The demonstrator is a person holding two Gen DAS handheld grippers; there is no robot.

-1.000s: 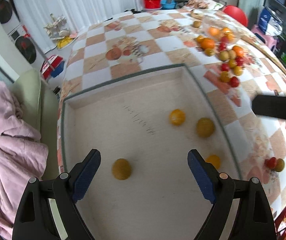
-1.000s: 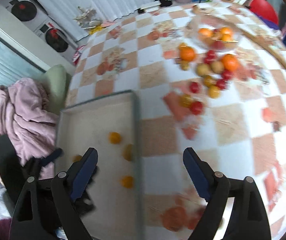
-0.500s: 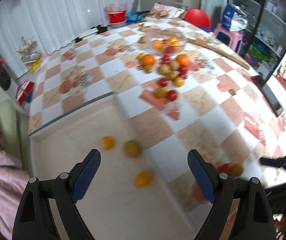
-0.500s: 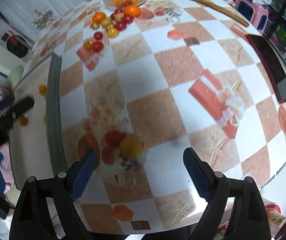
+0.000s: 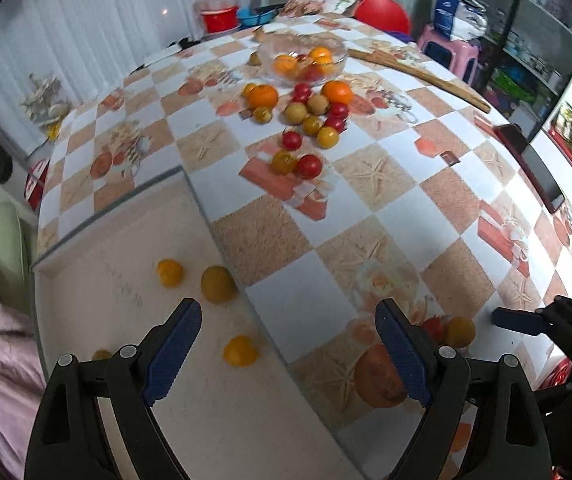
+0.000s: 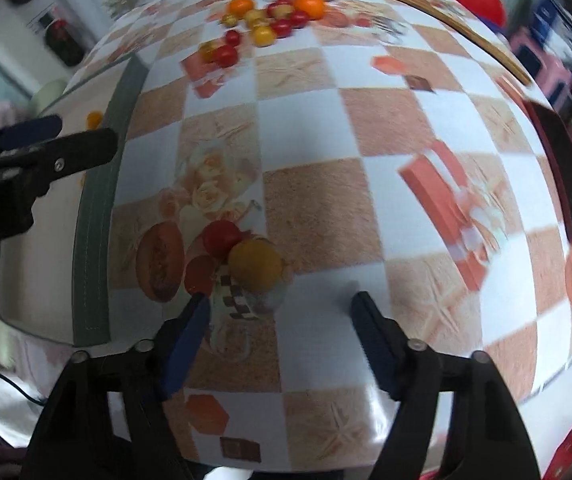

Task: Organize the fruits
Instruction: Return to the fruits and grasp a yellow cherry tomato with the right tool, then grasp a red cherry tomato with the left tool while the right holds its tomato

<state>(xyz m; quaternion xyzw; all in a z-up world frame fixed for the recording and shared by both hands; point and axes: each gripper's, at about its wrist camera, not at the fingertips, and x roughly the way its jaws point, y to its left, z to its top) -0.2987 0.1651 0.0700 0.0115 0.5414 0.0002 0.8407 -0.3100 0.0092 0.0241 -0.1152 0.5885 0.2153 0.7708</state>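
The right tool [image 6: 278, 312] has dropped closer to the checkered worktop [image 6: 309, 128] than half a second ago, fingers apart, a yellow fruit [image 6: 254, 265] and red tomato [image 6: 222, 237] now just ahead of its tips. The left tool [image 5: 287, 338], fingers apart and empty, has swung right; the tray [image 5: 134, 248] with its four yellow fruits sits ahead-left.

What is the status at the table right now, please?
Left gripper open, empty, over the tray edge. Right gripper open, closing on yellow fruit beside red tomato. Nothing blocking the approach.
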